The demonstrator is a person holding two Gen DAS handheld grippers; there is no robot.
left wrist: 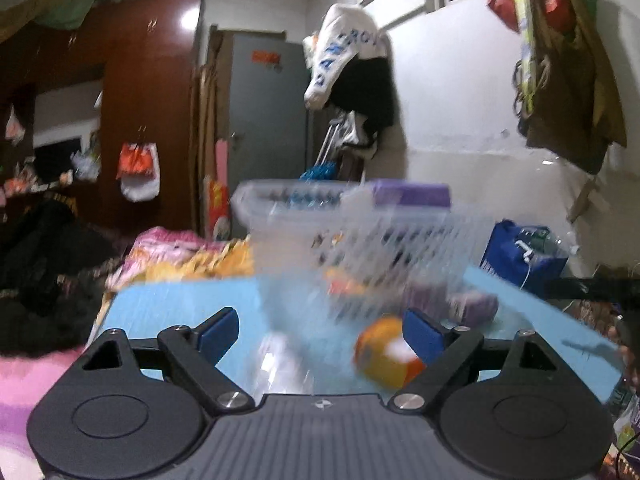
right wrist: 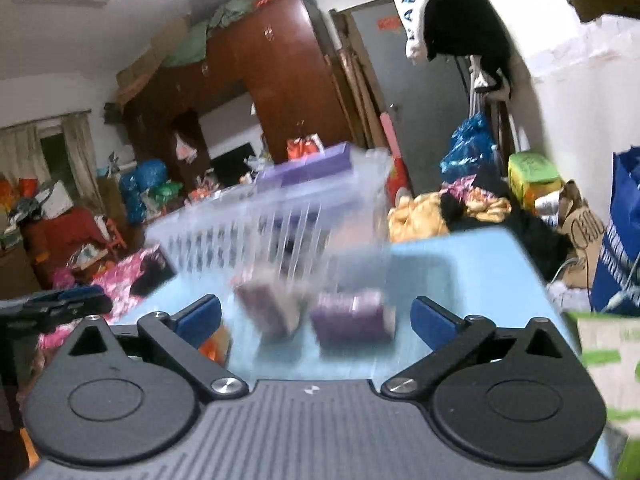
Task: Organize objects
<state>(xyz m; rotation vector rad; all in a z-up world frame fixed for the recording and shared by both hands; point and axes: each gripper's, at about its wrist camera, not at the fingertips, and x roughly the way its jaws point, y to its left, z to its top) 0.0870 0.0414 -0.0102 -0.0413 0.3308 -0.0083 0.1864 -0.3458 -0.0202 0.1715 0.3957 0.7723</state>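
A clear slatted plastic basket (left wrist: 360, 224) stands on a light blue table (left wrist: 180, 304), with a purple box (left wrist: 412, 194) sticking out of its top. My left gripper (left wrist: 320, 334) is open and empty just in front of it. An orange and white ball (left wrist: 386, 354) lies beside its right finger, and a blurred clear bottle (left wrist: 280, 360) lies between the fingers. In the right wrist view my right gripper (right wrist: 316, 320) is open and empty, with two purple boxes (right wrist: 352, 320) on the table (right wrist: 460, 264) between its fingers, in front of the basket (right wrist: 260, 224). Both views are motion-blurred.
A cluttered bed with pink and yellow bedding (left wrist: 180, 252) lies beyond the table. A blue bag (left wrist: 520, 256) stands at the right. A dark wardrobe (right wrist: 272, 80) and grey door (left wrist: 264, 120) stand behind. The left gripper's tip (right wrist: 60, 304) shows at left.
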